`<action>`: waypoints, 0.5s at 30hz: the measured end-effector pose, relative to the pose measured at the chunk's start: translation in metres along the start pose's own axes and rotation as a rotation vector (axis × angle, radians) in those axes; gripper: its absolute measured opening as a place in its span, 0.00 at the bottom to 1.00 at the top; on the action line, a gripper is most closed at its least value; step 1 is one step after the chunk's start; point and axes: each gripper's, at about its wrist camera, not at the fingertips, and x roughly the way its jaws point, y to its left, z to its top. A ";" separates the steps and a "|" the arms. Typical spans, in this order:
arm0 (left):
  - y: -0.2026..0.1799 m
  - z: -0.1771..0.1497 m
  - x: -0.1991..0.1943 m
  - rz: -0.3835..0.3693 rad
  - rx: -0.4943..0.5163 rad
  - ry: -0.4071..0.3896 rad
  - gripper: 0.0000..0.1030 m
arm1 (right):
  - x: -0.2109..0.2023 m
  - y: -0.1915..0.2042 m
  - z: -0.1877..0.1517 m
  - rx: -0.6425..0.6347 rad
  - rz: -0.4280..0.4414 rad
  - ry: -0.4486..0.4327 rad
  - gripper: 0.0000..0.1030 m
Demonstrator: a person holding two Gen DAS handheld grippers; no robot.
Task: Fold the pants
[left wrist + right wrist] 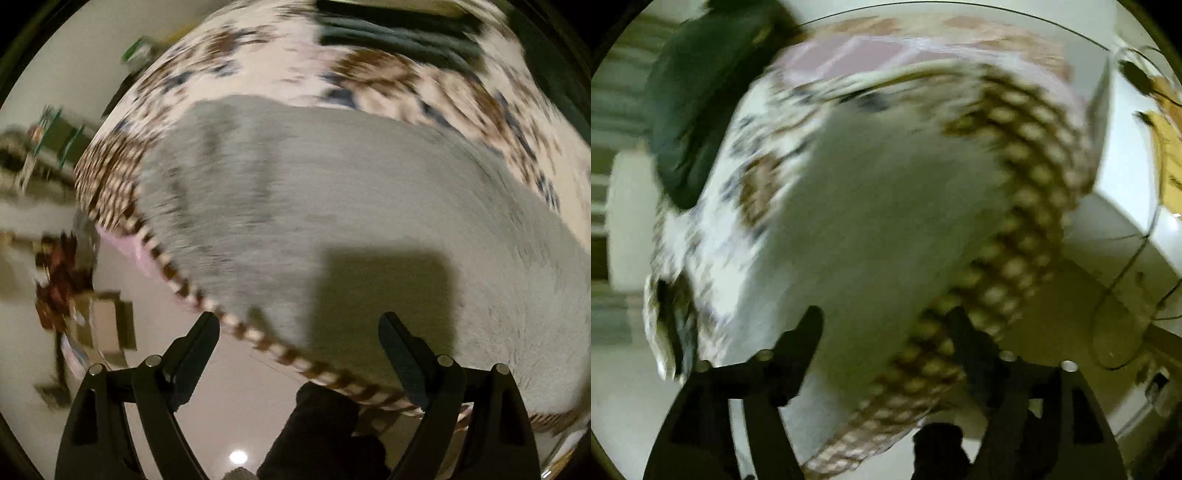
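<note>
Pants of pale grey, fuzzy fleece-like cloth (332, 192) are being shown spread flat on a patterned bedspread with brown, blue and cream patches and a checked brown-and-cream border (424, 88), near the bed's edge. The left gripper (299, 332) is being held above that edge with its black fingers wide apart and nothing between them; its square shadow is being cast on the cloth. The right gripper (886, 325) is likewise being held parted and empty over the garment (871, 206), though heavy motion blur is making that view uncertain. A dark green folded cloth (399, 40) is lying farther back on the bed. For a clean fold, matching corners or hems are best pinched together at once, the soft nap being lifted evenly so no creases are being dragged in.
</note>
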 end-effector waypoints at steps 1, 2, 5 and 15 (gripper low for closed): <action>0.018 0.004 -0.001 -0.012 -0.047 -0.003 0.85 | 0.002 0.016 -0.013 -0.047 0.023 0.013 0.78; 0.032 0.007 0.000 -0.003 -0.087 -0.016 0.85 | 0.006 0.033 -0.024 -0.095 0.032 0.028 0.78; 0.087 0.031 0.008 0.010 -0.237 -0.038 0.85 | 0.025 0.082 -0.059 -0.232 0.041 0.083 0.78; 0.170 0.093 0.087 -0.168 -0.479 -0.015 0.07 | 0.100 0.162 -0.135 -0.375 0.000 0.226 0.78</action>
